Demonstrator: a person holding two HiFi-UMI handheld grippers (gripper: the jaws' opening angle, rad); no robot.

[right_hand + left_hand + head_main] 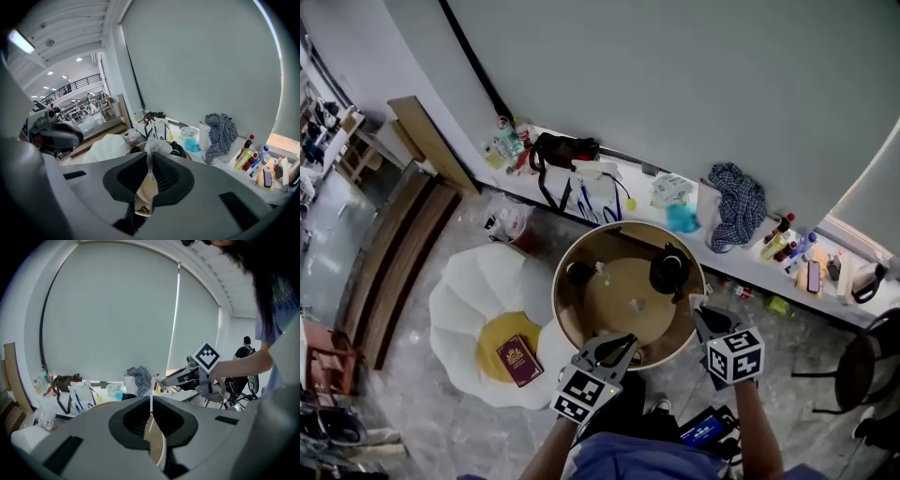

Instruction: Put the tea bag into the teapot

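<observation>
The black teapot (pixel 670 268) stands at the far right of the round wooden table (pixel 581 319). My right gripper (pixel 701 319) hovers at the table's right rim, just this side of the teapot. In the right gripper view its jaws (pixel 151 164) are shut on a white tea bag (pixel 157 146), which sticks up above them with the teapot (pixel 178 150) right behind. My left gripper (pixel 617 351) hangs over the near rim. Its jaws (pixel 151 411) stand together, and I see nothing held between them.
A dark cup (pixel 578 273) and two small white bits (pixel 637 304) lie on the table. A white petal-shaped seat (pixel 478 300) with a dark red book (pixel 518 361) is at the left. The wall ledge (pixel 750 262) carries bags, a checked cloth (pixel 737 208) and bottles.
</observation>
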